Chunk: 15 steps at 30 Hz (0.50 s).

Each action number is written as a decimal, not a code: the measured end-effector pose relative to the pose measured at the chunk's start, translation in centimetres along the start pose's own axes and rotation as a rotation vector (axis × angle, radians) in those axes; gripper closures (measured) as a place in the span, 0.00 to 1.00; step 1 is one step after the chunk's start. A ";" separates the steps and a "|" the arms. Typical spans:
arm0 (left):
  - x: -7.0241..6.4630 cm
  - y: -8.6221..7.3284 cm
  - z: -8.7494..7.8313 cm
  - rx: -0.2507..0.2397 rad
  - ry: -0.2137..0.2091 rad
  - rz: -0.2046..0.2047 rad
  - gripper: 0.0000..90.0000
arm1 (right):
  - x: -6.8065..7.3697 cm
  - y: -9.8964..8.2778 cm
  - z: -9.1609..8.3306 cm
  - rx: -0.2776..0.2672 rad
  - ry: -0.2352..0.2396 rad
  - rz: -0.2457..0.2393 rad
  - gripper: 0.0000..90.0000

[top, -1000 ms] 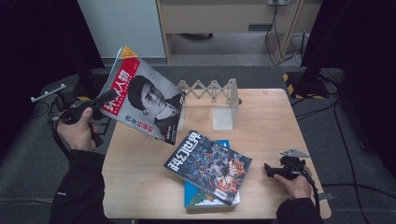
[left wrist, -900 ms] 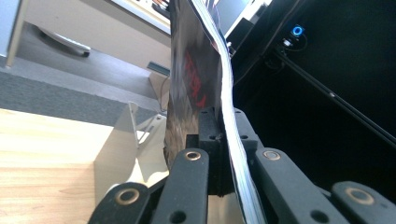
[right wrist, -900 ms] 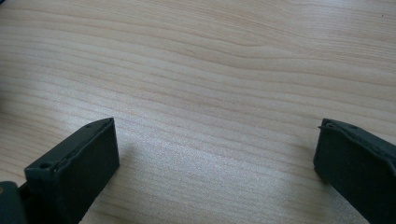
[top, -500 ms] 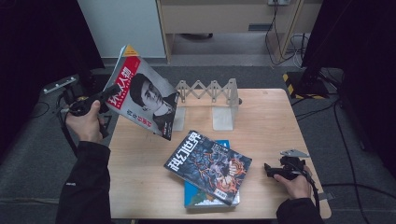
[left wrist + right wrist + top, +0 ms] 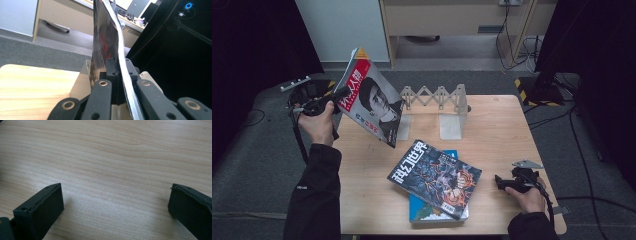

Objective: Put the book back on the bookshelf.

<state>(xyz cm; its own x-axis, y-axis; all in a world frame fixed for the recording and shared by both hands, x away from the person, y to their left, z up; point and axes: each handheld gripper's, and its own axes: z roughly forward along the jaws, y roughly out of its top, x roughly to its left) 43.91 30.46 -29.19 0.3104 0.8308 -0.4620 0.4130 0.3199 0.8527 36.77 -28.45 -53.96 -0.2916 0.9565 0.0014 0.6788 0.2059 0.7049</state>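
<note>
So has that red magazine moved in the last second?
Yes. The red magazine, held in the left gripper, has risen slightly and swung nearer the wooden rack; its edge now overlaps the rack's left end.

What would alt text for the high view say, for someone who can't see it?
The left hand-held gripper holds a red-covered magazine tilted in the air over the left end of a wooden table. On the table lie a dark magazine stacked on a blue book, an accordion-style rack behind them, and the right hand-held gripper resting near the right edge.
</note>
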 end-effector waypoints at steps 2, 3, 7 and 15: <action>0.0 -0.1 0.5 0.000 0.005 0.008 0.96 | 0.0 0.0 0.0 0.000 0.000 0.000 0.00; 0.0 -0.2 0.7 0.001 0.006 0.009 0.96 | 0.0 0.0 0.0 0.000 0.000 0.000 0.00; 0.0 -0.5 1.5 0.004 0.018 0.009 0.96 | 0.0 0.0 0.0 0.000 0.000 0.000 0.00; -0.5 -1.0 2.6 0.026 0.065 0.058 0.96 | 0.0 0.0 0.0 0.001 0.000 0.001 0.00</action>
<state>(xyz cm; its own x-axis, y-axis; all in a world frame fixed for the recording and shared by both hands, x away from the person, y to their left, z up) 45.59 28.53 -30.46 0.2789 0.8754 -0.3948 0.4183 0.2594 0.8705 36.77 -28.43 -53.95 -0.2909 0.9567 0.0026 0.6796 0.2047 0.7044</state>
